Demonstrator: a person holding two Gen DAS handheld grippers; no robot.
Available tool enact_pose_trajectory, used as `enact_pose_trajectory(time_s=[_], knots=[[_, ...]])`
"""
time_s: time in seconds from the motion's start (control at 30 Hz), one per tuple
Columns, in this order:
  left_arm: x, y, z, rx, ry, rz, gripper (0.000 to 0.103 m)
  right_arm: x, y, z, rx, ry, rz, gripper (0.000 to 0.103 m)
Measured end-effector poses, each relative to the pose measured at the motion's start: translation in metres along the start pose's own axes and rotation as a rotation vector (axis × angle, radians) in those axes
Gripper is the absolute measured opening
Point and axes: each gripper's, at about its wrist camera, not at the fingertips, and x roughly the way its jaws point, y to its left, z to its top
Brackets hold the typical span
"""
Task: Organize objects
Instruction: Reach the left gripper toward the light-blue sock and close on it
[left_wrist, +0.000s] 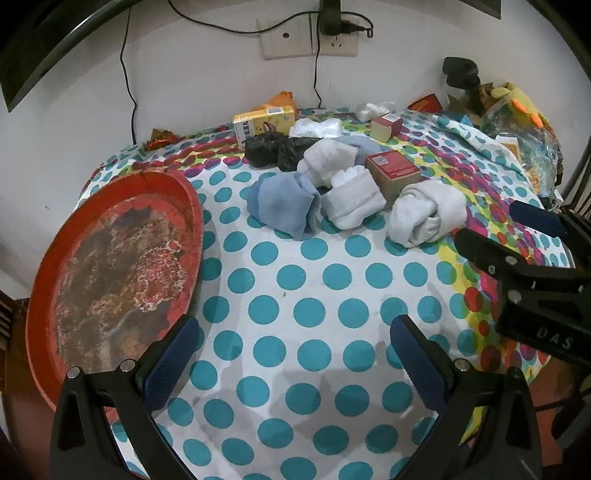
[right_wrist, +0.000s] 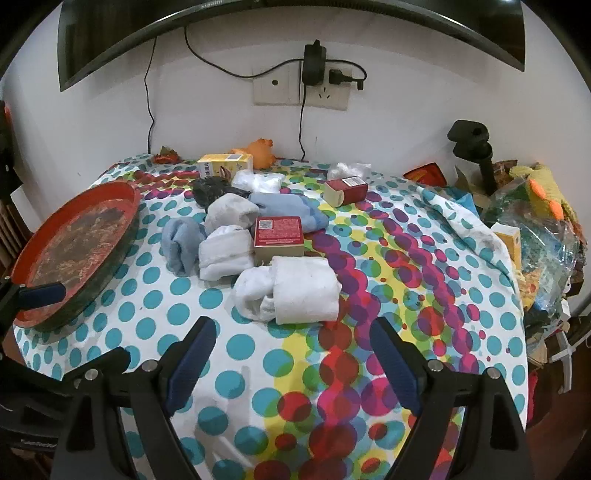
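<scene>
My left gripper and right gripper are both spread wide, empty. Rolled socks lie ahead on the dotted cloth.

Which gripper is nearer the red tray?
Left. The left gripper hovers open right beside the red tray, near its rim. The right gripper is farther off, open in front of the white sock roll.

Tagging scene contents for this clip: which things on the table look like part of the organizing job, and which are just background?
Likely part of the job:
- red tray
- rolled white socks
- blue sock bundle
- red box
- yellow carton
- black bag

Just lying about:
- wall socket and charger
- monitor
- clutter pile at the right edge
</scene>
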Motion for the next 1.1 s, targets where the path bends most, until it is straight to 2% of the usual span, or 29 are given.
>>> enact_pose_trajectory(time_s=[0.53, 0.87, 0.9, 0.93, 0.97, 1.0, 1.1], knots=[[0.031, 0.011, 0.019, -0.008, 0.03, -0.006, 0.103, 0.051, -0.01, 0.013, 0.001, 0.04, 0.001, 0.088], [0.047, 0.018, 0.04, -0.001, 0.024, -0.005, 0.103, 0.078, -0.01, 0.014, 0.012, 0.049, 0.059, 0.087], [0.048, 0.019, 0.042, -0.002, 0.021, -0.006, 0.103, 0.079, -0.009, 0.014, 0.006, 0.043, 0.064, 0.086], [0.05, 0.02, 0.044, -0.001, 0.022, -0.014, 0.103, 0.079, -0.009, 0.013, 0.004, 0.041, 0.07, 0.078], [0.052, 0.02, 0.046, 0.001, 0.023, -0.019, 0.103, 0.081, -0.009, 0.013, 0.009, 0.045, 0.09, 0.065], [0.053, 0.02, 0.049, 0.003, 0.02, -0.019, 0.103, 0.083, -0.009, 0.013, 0.018, 0.053, 0.105, 0.059], [0.059, 0.018, 0.057, 0.02, 0.02, -0.022, 0.103, 0.084, -0.011, 0.013, 0.035, 0.044, 0.115, 0.056]])
